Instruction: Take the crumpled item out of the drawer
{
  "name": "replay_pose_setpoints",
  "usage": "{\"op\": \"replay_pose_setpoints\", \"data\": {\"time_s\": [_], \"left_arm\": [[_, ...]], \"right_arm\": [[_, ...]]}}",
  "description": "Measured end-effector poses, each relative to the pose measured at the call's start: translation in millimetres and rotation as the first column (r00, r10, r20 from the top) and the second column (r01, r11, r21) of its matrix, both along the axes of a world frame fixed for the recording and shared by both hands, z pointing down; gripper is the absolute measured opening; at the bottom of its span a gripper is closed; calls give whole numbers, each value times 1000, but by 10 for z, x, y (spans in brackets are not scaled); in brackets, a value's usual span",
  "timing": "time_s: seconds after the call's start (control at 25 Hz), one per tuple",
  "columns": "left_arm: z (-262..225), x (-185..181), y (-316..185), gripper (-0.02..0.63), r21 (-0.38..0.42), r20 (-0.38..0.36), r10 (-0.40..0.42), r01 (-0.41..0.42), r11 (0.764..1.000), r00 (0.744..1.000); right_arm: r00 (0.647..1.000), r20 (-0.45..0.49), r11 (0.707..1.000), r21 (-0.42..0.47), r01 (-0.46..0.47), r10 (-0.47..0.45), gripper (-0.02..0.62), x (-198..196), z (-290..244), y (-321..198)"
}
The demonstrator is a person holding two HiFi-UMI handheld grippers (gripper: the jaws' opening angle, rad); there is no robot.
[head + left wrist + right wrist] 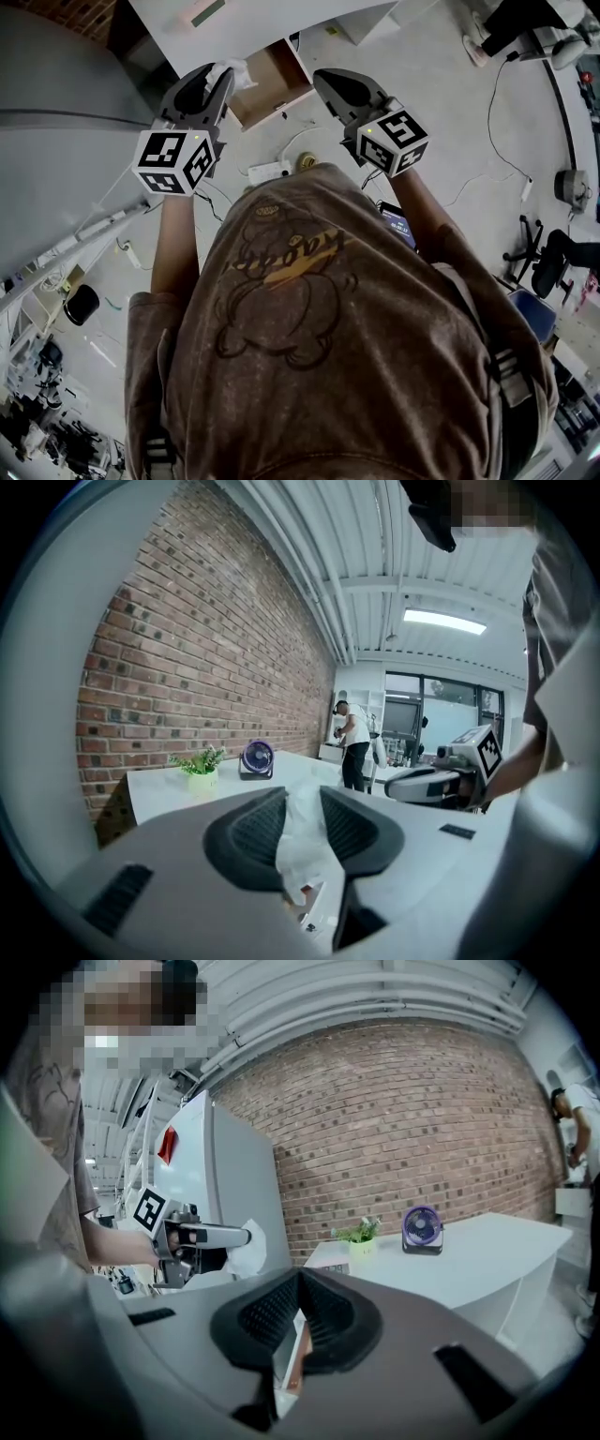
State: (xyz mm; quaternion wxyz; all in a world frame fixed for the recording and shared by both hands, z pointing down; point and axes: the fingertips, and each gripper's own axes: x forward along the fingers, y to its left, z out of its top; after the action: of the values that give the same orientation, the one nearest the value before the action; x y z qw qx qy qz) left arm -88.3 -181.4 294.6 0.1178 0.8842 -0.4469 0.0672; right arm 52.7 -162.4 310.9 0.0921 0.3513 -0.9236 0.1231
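Observation:
My left gripper (223, 77) is shut on a crumpled white sheet of paper (232, 71), held in the air just left of the open drawer (272, 80). In the left gripper view the paper (305, 832) fills the gap between the ribbed pads and hangs below them. The drawer has a brown wooden inside and sticks out from under the white desk (187, 28). My right gripper (323, 80) hovers at the drawer's right side, its jaws together with nothing in them. The right gripper view shows the left gripper (244, 1236) and the paper (246, 1251) off to the left.
A white power strip (270, 172) and cables lie on the floor below the drawer. The desk top carries a potted plant (359, 1234) and a small purple fan (422, 1229) by the brick wall. A tall white cabinet (220, 1176) stands left. A person (354, 747) works far off.

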Motion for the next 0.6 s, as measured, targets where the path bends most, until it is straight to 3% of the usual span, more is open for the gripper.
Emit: {"op": "replay_pose_setpoints", "data": {"time_s": [0.6], "left_arm": [[110, -38, 83, 114, -22, -6, 0, 0, 1000, 1000]], "right_arm": [[1000, 18, 1000, -12, -7, 7, -2, -68, 94, 109]]}}
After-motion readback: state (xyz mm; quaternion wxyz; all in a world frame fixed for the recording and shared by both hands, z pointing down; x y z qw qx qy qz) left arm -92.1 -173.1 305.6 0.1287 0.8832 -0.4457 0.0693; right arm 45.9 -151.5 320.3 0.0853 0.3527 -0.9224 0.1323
